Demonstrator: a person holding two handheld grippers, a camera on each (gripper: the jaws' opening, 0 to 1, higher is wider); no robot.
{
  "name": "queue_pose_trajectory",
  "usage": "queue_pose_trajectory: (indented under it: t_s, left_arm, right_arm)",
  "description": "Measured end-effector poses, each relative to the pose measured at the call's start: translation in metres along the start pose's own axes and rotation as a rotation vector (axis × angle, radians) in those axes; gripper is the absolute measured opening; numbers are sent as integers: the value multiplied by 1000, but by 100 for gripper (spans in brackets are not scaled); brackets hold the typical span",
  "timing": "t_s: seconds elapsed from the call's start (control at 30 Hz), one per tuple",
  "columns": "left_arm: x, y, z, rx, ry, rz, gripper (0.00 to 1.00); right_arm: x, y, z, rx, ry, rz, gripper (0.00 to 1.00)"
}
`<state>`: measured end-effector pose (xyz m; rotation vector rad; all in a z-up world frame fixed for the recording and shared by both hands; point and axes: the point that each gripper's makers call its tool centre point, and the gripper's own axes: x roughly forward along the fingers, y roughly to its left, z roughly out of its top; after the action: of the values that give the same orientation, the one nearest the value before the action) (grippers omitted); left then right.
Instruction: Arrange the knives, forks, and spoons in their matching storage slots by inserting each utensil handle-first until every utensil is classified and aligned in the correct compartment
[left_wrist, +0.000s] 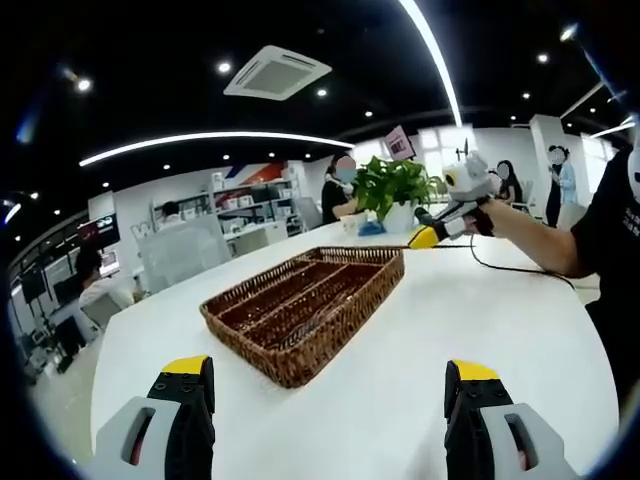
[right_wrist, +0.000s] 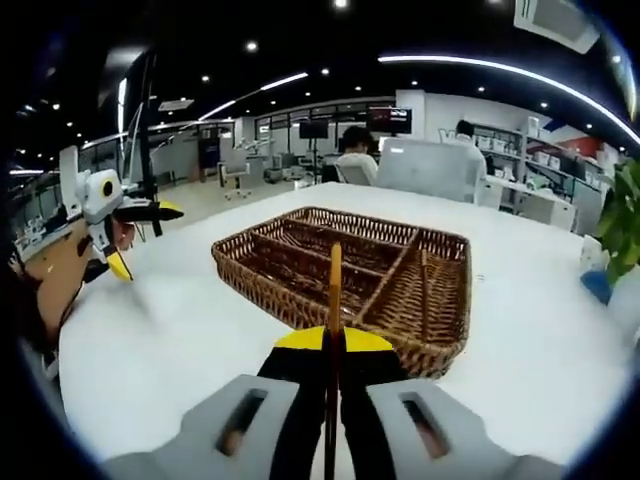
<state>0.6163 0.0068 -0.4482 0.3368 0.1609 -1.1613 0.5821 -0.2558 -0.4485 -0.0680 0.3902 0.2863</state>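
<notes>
A brown wicker tray (left_wrist: 300, 345) with long divided compartments lies on the white table (left_wrist: 420, 340); the compartments show bare wicker. My left gripper (left_wrist: 328, 392) hovers in front of it, jaws wide apart and nothing between them. Beyond the tray, my right gripper (left_wrist: 425, 237) is held by a person's hand, with a thin utensil sticking out toward the tray. In the right gripper view, my right gripper (right_wrist: 333, 338) is shut on that utensil (right_wrist: 335, 275), a slim orange-brown piece seen edge-on, pointing at the wicker tray (right_wrist: 440, 345). The left gripper (right_wrist: 143, 238) hangs open at the left.
A potted green plant (left_wrist: 395, 188) stands on the table behind the tray, with a small blue item (right_wrist: 598, 285) beside it. People sit at desks in the office background. The round table's edge (left_wrist: 105, 360) curves close on the left.
</notes>
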Motion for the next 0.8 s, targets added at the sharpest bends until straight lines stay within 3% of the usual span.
queue_pose_trajectory:
  t_s: [0.53,0.8]
  left_arm:
    - [-1,6,1,-18,-9,20,100]
    - [0,5,1,-17,-8,17,100]
  right_arm:
    - [-16,-40,6,38,-28,-118,1]
    - [-16,-40,5,34,-28,-122,1]
